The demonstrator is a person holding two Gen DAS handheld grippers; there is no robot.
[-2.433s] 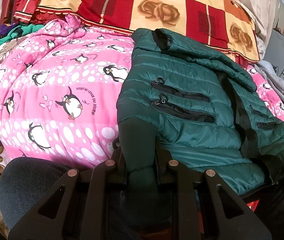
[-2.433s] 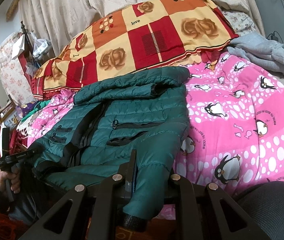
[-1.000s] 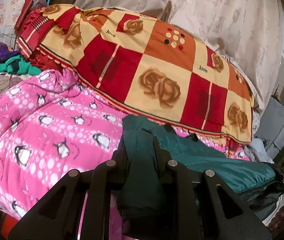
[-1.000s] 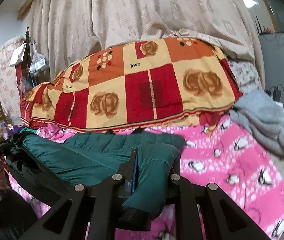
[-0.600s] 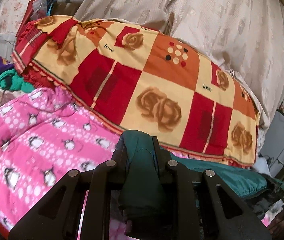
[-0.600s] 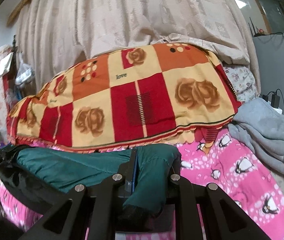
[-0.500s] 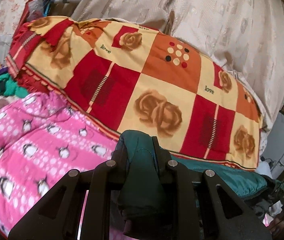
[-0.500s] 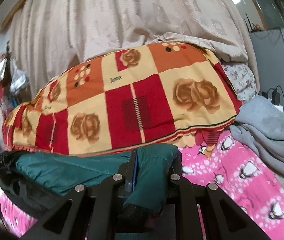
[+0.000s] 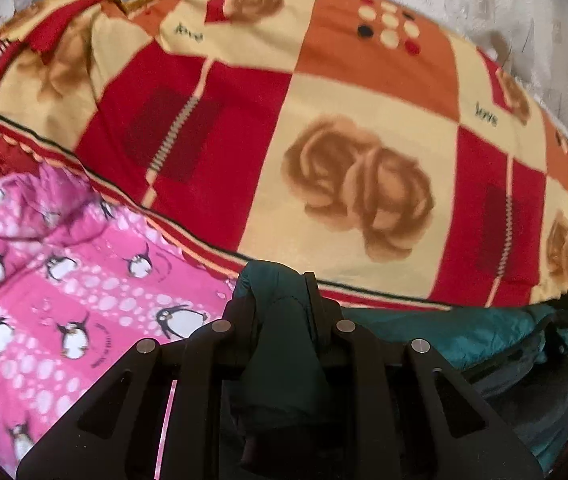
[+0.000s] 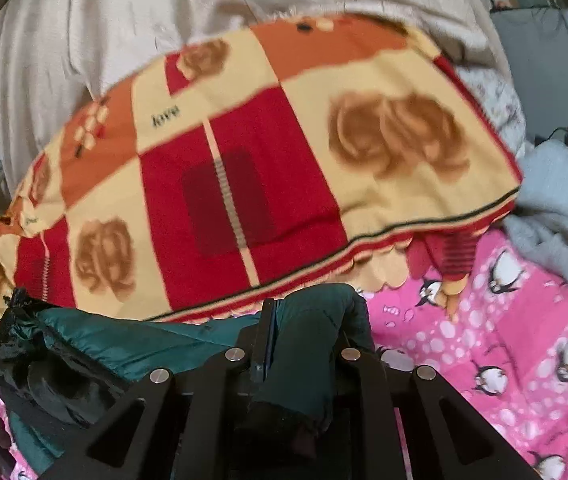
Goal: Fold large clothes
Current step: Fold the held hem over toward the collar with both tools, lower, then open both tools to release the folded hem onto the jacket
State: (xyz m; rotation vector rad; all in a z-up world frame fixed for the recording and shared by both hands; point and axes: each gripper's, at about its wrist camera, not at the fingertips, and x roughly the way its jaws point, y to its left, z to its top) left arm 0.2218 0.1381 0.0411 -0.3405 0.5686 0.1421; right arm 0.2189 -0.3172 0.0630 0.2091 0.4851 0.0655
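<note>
A dark green puffer jacket [image 9: 456, 330] is held up over the bed between my two grippers. My left gripper [image 9: 280, 300] is shut on one green sleeve end [image 9: 284, 360], which bunches between its fingers. My right gripper [image 10: 304, 312] is shut on the other sleeve end [image 10: 308, 352]. The jacket's body [image 10: 124, 340] stretches sideways between them, with its black lining hanging at the far end. Most of the jacket is hidden below both views.
A pink penguin-print quilt [image 9: 64, 300] covers the bed, and it also shows in the right wrist view [image 10: 504, 320]. A red, orange and cream rose blanket [image 9: 324, 140] lies rolled behind it. A grey garment [image 10: 556, 208] lies at the right. Beige curtains [image 10: 84, 32] hang behind.
Both grippers have lifted the jacket by its sleeves off the quilt and carried it forward toward the rose blanket, which now fills both views.
</note>
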